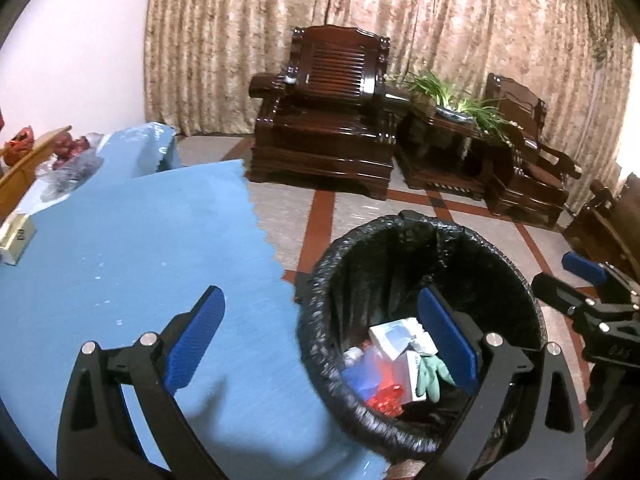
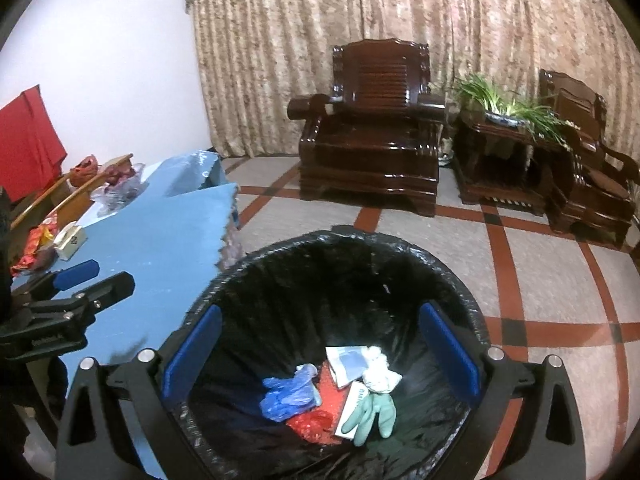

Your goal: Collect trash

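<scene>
A bin lined with a black bag [image 1: 320,280] [image 2: 360,240] stands on the floor against the blue-clothed table [image 1: 140,240] [image 2: 160,240]. At its bottom lie a green glove [image 1: 434,374] [image 2: 372,414], a blue glove [image 2: 290,392], a red wrapper [image 2: 316,424], crumpled white paper [image 2: 380,372] and small white boxes. My left gripper [image 1: 320,300] [image 2: 108,274] is open and empty, straddling the table edge and the bin's left rim. Directly above the bin's mouth, my right gripper [image 2: 322,312] [image 1: 560,276] is open, with nothing between its pads.
On the table lie a small white box [image 1: 16,236] [image 2: 70,240], a red and yellow wrapper [image 2: 36,244] and a clear bag of red fruit [image 1: 68,156] [image 2: 120,184]. Dark wooden armchairs [image 1: 332,112] [image 2: 376,128] and a potted plant [image 2: 508,108] stand before the curtain.
</scene>
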A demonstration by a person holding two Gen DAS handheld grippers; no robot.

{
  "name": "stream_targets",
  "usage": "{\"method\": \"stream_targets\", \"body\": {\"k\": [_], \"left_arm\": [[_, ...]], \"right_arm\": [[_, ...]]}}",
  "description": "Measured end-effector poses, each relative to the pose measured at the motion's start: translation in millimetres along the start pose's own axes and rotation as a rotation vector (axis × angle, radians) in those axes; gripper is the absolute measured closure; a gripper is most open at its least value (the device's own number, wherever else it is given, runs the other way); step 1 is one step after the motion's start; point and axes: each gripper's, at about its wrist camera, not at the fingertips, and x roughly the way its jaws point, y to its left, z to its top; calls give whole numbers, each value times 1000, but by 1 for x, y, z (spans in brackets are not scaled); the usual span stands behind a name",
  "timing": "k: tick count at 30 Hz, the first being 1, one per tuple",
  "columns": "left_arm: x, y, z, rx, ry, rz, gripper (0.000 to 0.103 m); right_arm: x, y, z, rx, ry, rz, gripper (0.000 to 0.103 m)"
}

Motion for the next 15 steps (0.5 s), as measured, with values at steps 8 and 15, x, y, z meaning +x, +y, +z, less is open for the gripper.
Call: {"method": "stream_targets", "body": {"k": [8, 15], "left_arm": [[-43, 8, -5, -17, -40, 41, 8], [-77, 12, -8, -16, -84, 80, 8]], "right_arm": [[-32, 23, 4, -9, -27, 38, 6], [-53, 37, 6, -22, -41, 52, 6]]}}
